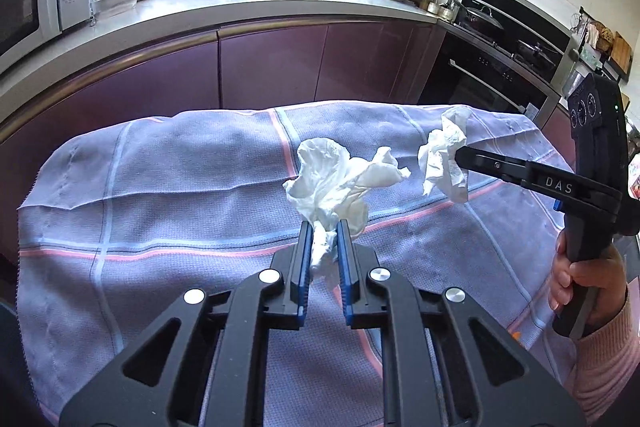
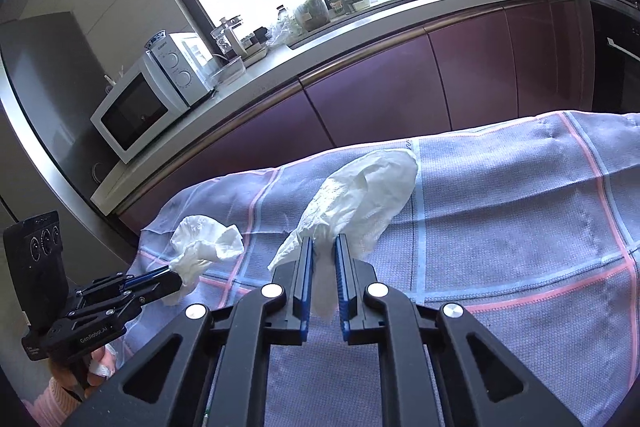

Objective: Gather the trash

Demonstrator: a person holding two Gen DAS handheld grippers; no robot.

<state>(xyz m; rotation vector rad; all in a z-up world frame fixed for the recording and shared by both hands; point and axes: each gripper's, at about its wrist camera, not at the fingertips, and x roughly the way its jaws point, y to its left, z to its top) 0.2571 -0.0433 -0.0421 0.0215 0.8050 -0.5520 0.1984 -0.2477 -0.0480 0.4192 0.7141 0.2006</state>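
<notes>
My left gripper is shut on a crumpled white tissue, which is lifted a little off the checked purple tablecloth. To its right, the right gripper pinches a second crumpled white tissue, also held above the cloth. In the right wrist view that second tissue sticks up between the blue pads of the right gripper. The left gripper shows at lower left with its tissue at its tip.
The table under the cloth stands before a kitchen counter with dark red cabinet doors. A white microwave sits on the counter at left. An oven is at the right. A person's hand in a pink sleeve grips the right tool.
</notes>
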